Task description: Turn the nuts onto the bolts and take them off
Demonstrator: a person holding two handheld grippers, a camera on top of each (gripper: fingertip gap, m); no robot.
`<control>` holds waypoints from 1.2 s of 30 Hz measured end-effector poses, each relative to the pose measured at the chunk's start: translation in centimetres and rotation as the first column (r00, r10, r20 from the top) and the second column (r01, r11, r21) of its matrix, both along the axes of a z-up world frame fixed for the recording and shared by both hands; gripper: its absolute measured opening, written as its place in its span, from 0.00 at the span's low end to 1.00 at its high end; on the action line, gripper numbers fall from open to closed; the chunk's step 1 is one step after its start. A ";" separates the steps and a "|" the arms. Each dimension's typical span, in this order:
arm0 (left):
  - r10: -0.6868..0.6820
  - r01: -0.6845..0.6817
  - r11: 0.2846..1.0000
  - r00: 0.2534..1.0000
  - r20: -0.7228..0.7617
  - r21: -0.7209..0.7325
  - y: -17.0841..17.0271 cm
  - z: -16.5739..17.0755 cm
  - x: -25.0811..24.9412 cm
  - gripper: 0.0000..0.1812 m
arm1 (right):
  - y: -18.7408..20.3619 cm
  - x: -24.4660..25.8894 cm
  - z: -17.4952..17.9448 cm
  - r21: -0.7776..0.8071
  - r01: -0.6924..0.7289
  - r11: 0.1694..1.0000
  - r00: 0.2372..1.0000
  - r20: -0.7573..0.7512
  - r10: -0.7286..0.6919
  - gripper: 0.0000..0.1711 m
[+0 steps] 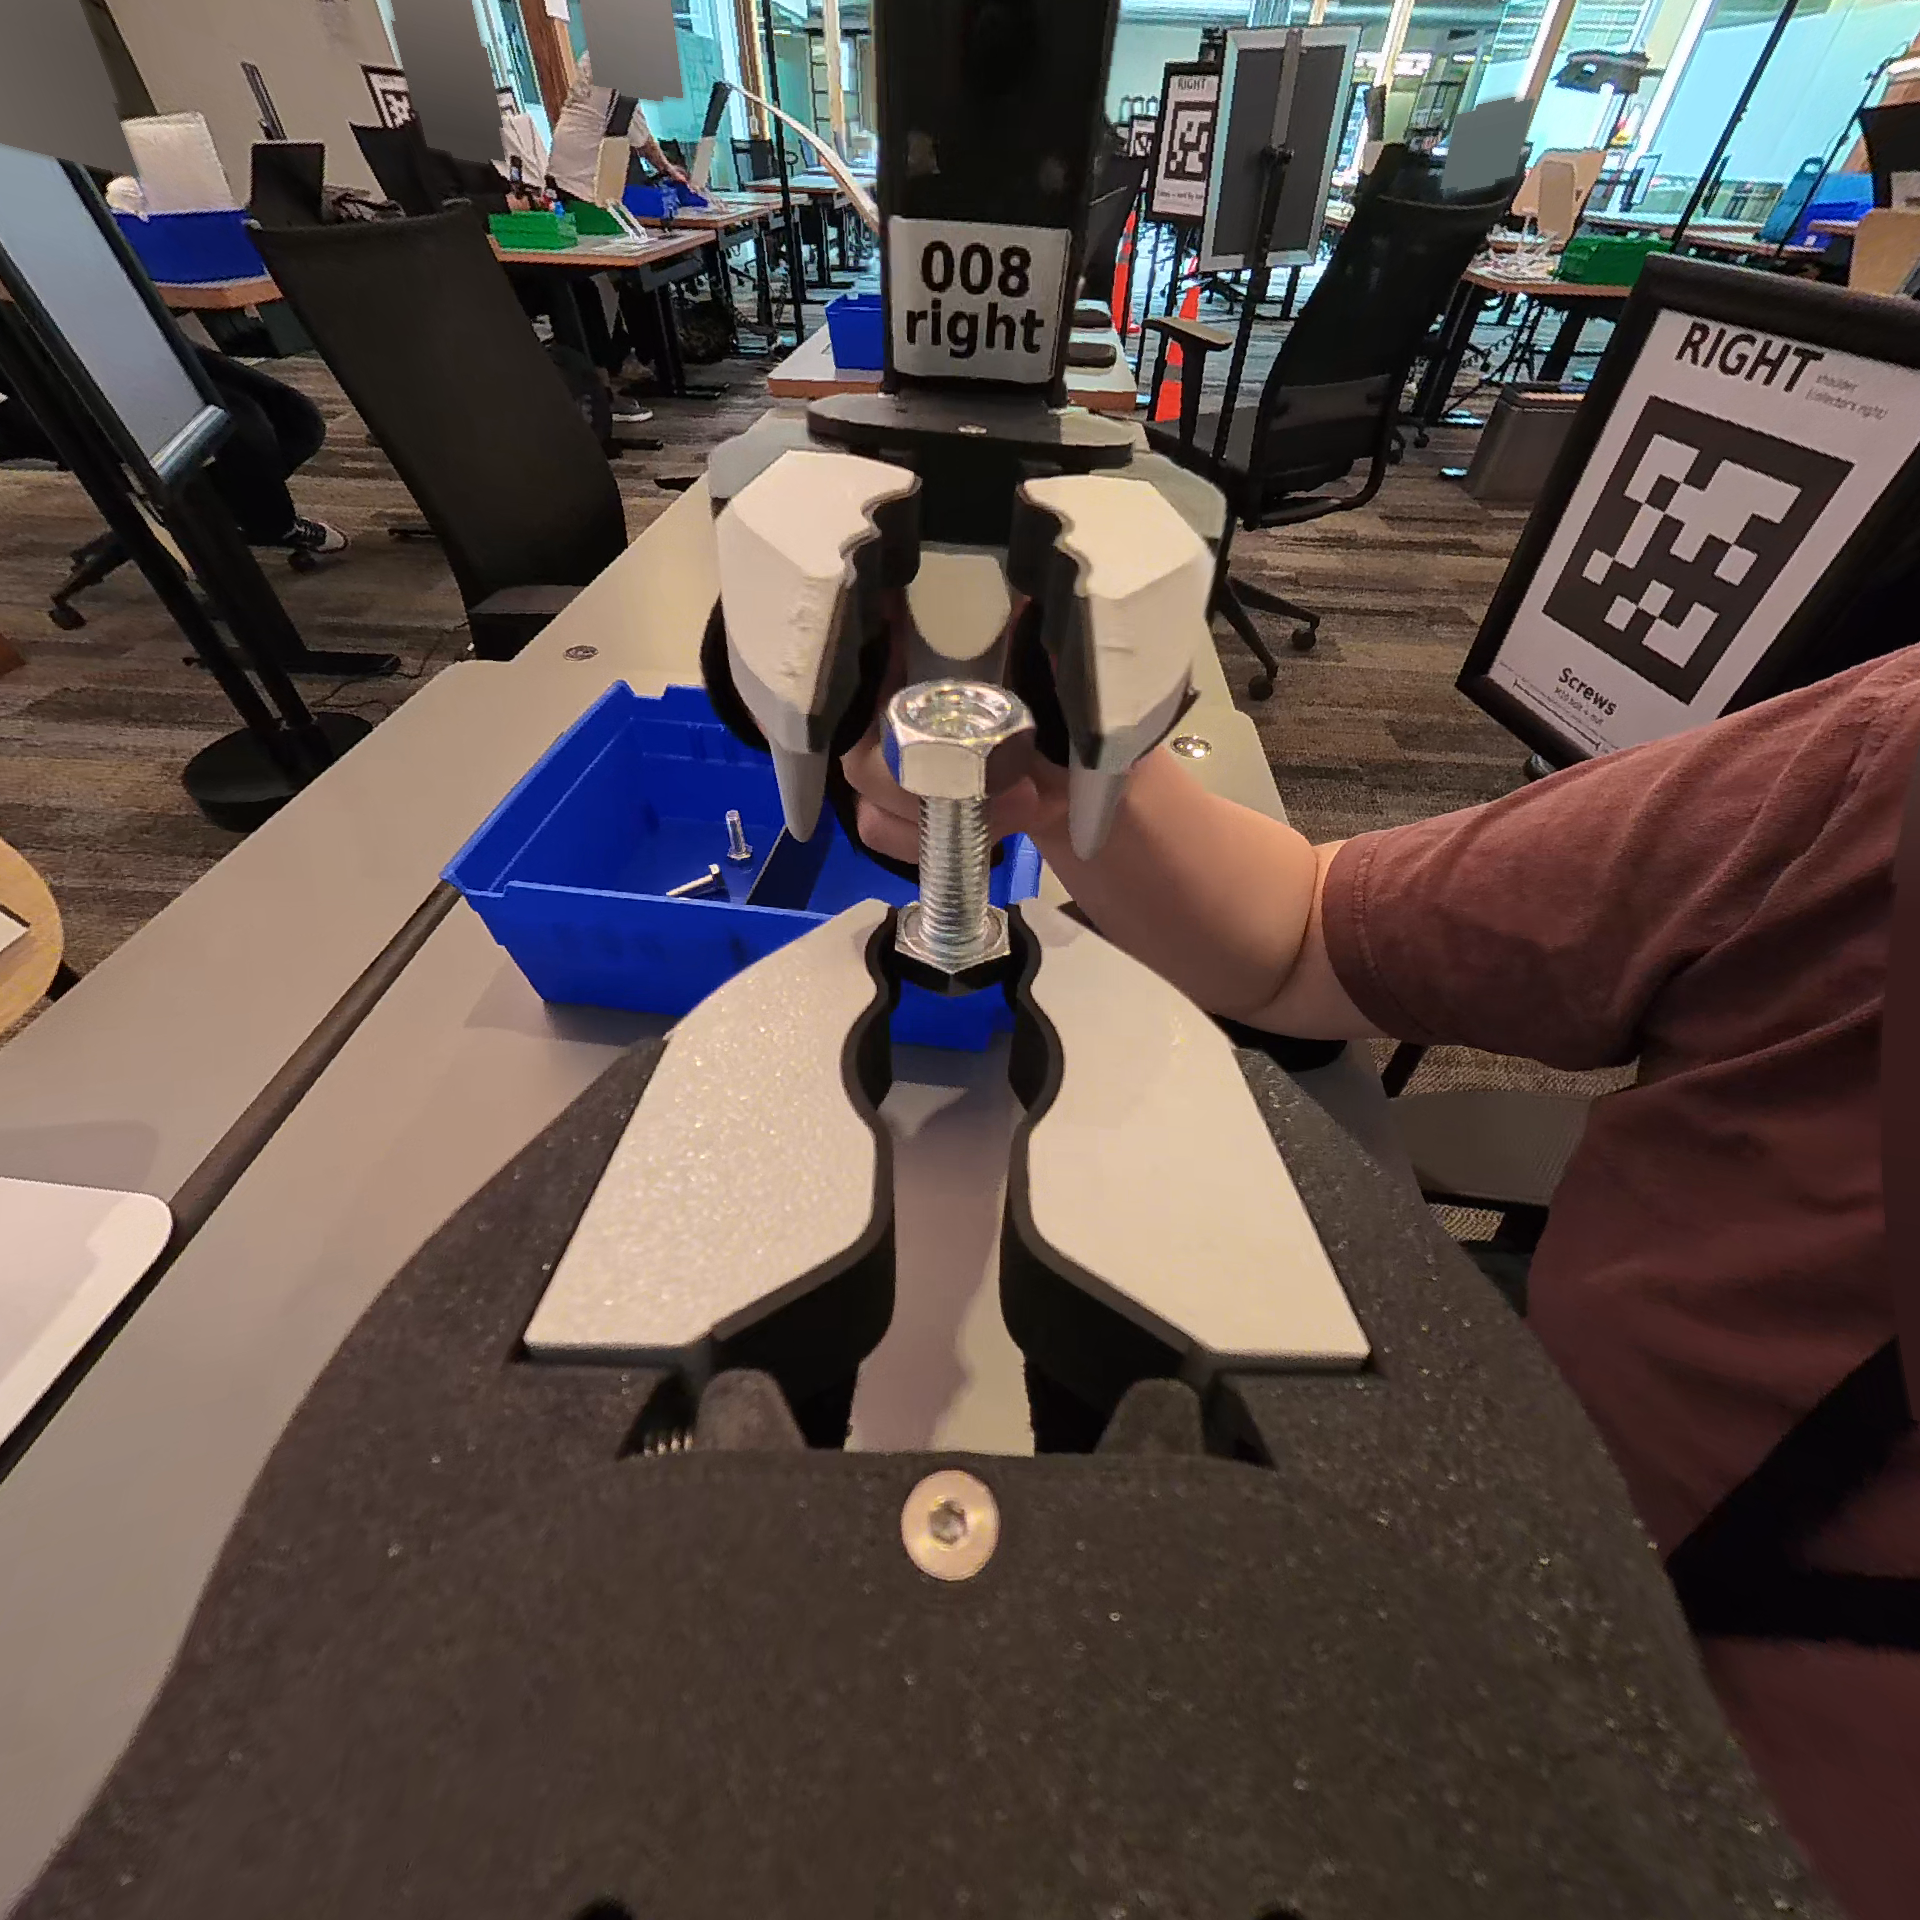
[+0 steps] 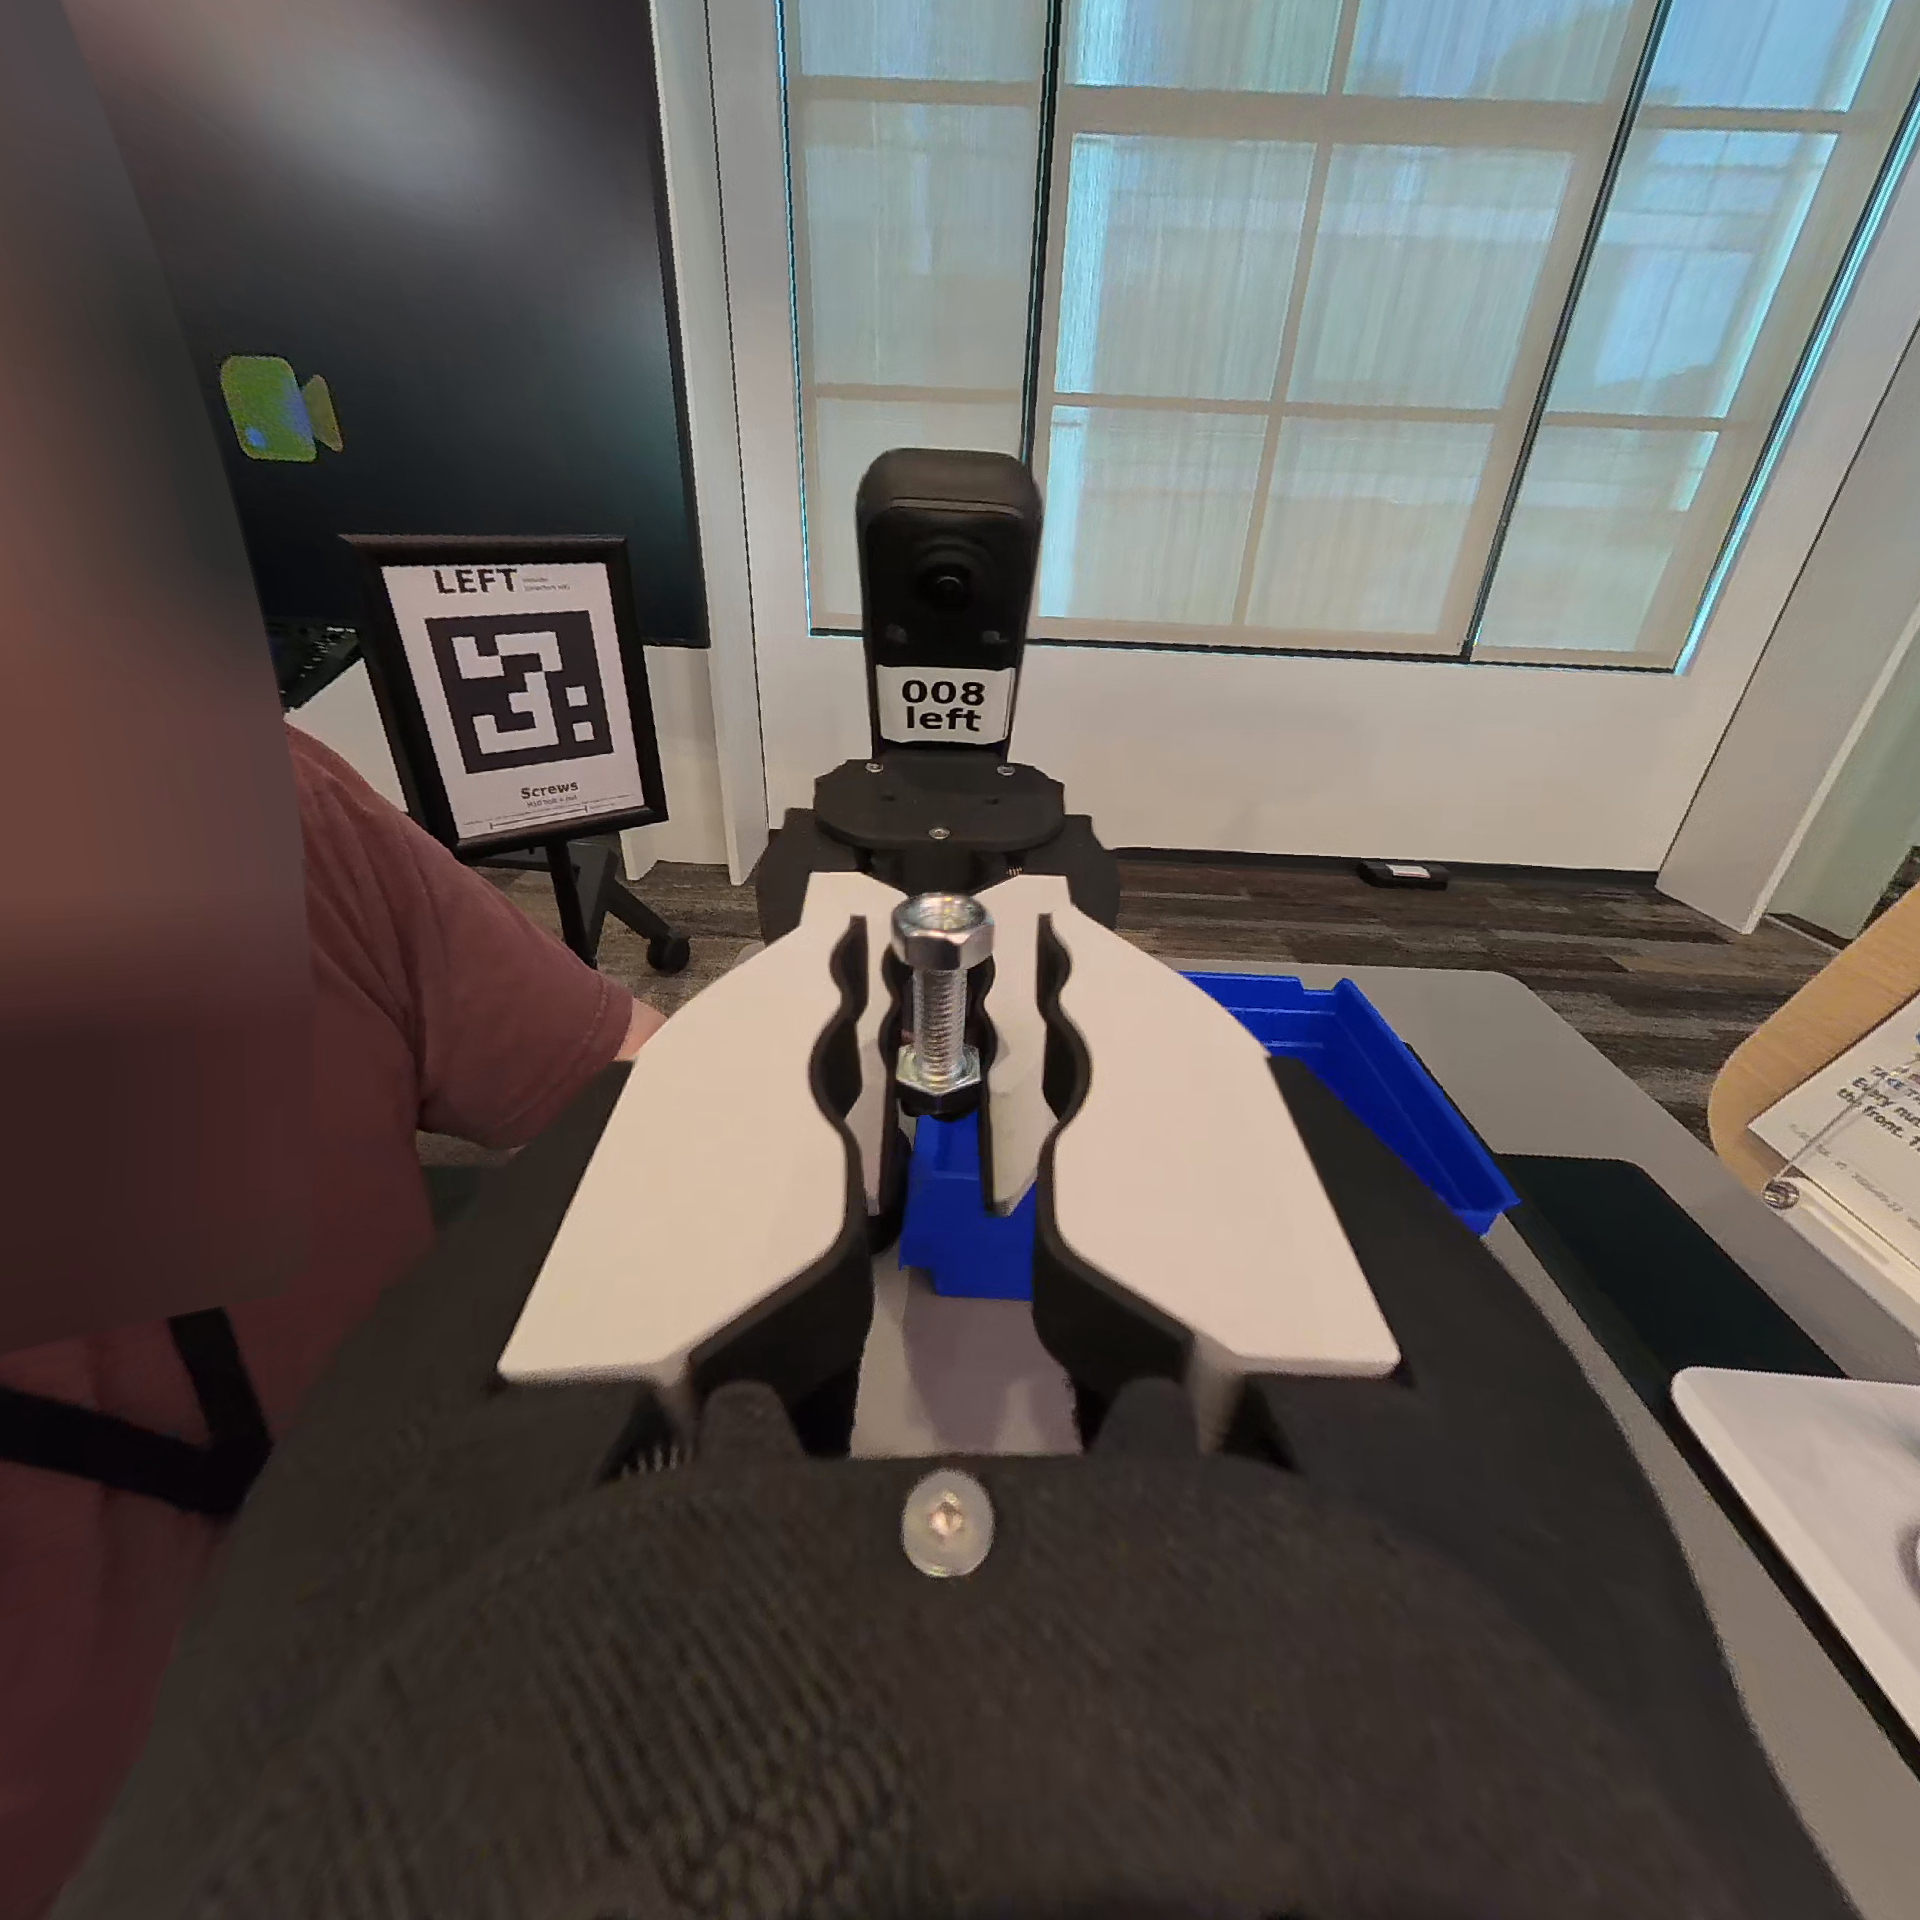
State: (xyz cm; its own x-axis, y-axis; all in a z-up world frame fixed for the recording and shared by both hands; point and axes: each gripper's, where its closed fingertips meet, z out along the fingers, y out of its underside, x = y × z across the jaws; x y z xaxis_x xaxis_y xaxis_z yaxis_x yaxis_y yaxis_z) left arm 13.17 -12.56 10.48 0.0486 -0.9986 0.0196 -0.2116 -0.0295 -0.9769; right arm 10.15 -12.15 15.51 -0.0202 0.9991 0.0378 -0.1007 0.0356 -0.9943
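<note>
A silver bolt [image 1: 951, 852] stands upright between my two grippers, above the blue bin [image 1: 582, 894]. My left gripper [image 1: 951, 935] is shut on the bolt's head at its lower end. A hex nut [image 1: 958, 738] sits on the bolt's top end. My right gripper [image 1: 943, 826] faces me, open, one finger on each side of the nut and clear of it. In the right wrist view the bolt [image 2: 935, 1008] and nut [image 2: 940, 935] stand between my right gripper's [image 2: 940, 966] spread fingers. My left gripper [image 2: 935, 1101] holds the lower end there.
The bin holds two loose bolts [image 1: 717, 862] and rests on a grey table [image 1: 312, 987]. A person's arm in a maroon sleeve [image 1: 1558, 935] reaches in from the right. A framed marker sign [image 1: 1704, 520] stands right; another sign [image 2: 514, 686] stands left. Papers [image 2: 1849, 1122] lie at the right edge. The grippers' ends are close to 5 centimeters from one another.
</note>
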 end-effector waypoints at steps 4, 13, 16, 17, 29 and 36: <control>-0.005 0.005 1.000 1.000 -0.014 0.013 -0.2 -0.2 0.2 0.10 | 0.3 0.4 0.0 -0.030 -0.028 0.999 1.000 -0.011 0.028 0.18; -0.013 0.013 1.000 1.000 -0.020 0.009 -0.4 -0.3 0.2 0.10 | -0.3 0.5 0.1 -0.026 -0.059 0.998 0.998 -0.015 0.059 0.17; -0.019 0.019 1.000 1.000 -0.020 0.008 -0.5 -0.3 0.3 0.10 | 0.0 0.4 -0.3 -0.028 -0.058 0.998 0.998 -0.002 0.058 0.17; -0.017 0.017 1.000 1.000 -0.020 0.008 -0.5 -0.3 0.2 0.10 | 0.2 0.7 -0.2 -0.035 -0.062 0.998 0.998 -0.007 0.061 0.17; -0.018 0.018 1.000 1.000 -0.026 0.003 -0.5 -0.4 0.3 0.10 | -0.5 0.1 -0.1 -0.027 -0.065 0.998 0.998 -0.005 0.065 0.17; -0.021 0.021 1.000 0.999 -0.028 0.001 -0.6 -0.4 0.3 0.10 | -0.7 -0.2 -0.5 -0.026 -0.072 0.997 0.997 0.020 0.073 0.12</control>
State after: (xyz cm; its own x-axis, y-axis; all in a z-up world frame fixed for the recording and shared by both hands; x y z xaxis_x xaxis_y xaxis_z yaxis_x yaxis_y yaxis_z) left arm 13.44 -13.11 10.04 0.0285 -0.9994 0.0170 -0.2394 -0.0234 -0.9706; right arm 9.90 -12.80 15.05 -0.0930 0.9956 0.0114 -0.0817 0.0038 -0.9967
